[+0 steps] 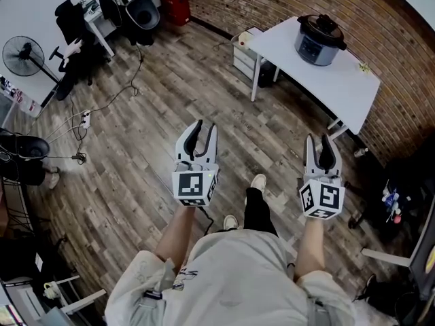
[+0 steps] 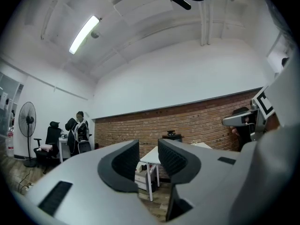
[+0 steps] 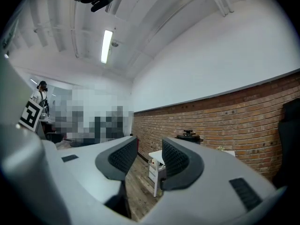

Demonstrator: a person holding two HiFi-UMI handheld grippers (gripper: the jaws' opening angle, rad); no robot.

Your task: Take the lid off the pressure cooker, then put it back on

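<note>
Far off on the white table (image 1: 343, 80), the pressure cooker (image 1: 317, 45) has its lid (image 1: 321, 24) on, untouched, while the left gripper (image 1: 205, 129) and right gripper (image 1: 317, 141) are spread, empty.

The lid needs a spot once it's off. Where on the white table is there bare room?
The white table is bare in front of the pressure cooker and along the long stretch running to the head view's lower right. Only the far edge is taken: the cooker and a small item farther along.
</note>
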